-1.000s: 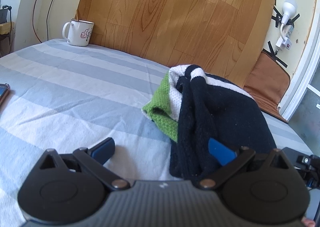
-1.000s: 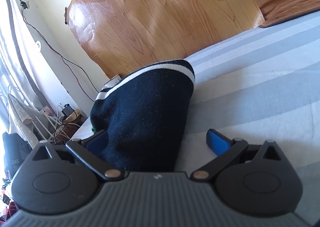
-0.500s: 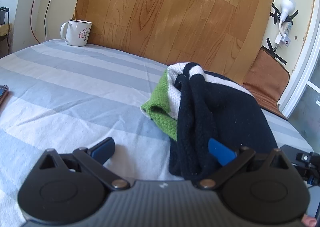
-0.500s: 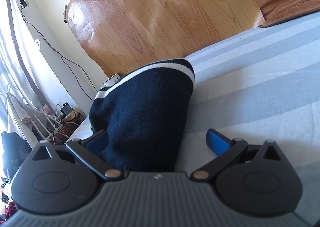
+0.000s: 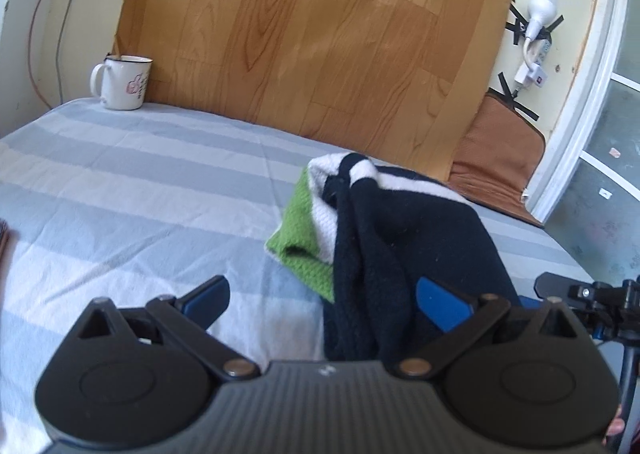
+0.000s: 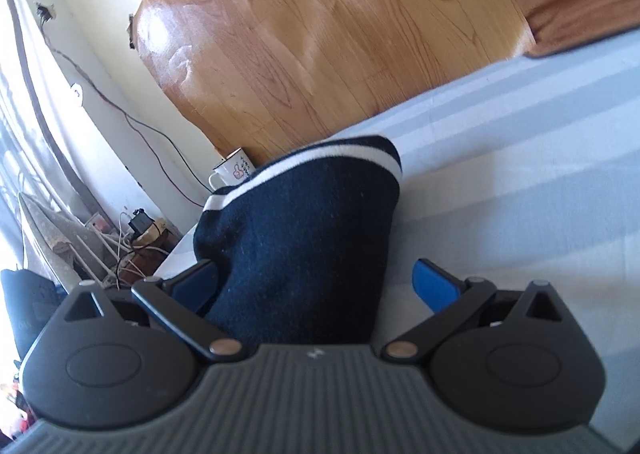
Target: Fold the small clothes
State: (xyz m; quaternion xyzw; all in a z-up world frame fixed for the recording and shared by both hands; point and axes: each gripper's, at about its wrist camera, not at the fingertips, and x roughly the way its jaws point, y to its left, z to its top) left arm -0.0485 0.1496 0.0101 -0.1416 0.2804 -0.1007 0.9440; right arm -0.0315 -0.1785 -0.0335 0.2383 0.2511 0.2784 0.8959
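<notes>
A small knit garment, navy with white and green bands point(image 5: 384, 238), lies folded in a bundle on the striped bedsheet point(image 5: 140, 182). My left gripper point(image 5: 320, 296) is open; its right finger is against the navy cloth and its left finger is over bare sheet. In the right wrist view the navy garment with white stripes point(image 6: 304, 230) lies between the wide-apart fingers of my open right gripper point(image 6: 316, 282). The right gripper's frame point(image 5: 584, 298) shows at the right edge of the left wrist view.
A white mug point(image 5: 124, 82) stands at the far left corner of the bed, against a wooden board point(image 5: 312, 38); it also shows in the right wrist view point(image 6: 232, 170). A brown cushion point(image 5: 500, 158) lies at the far right. Cables and clutter point(image 6: 132, 238) sit beside the bed.
Both cameras have tilted and pulled back a little; the mug now shows behind the garment in the right view. The garment has not moved. Both grippers stay open.
</notes>
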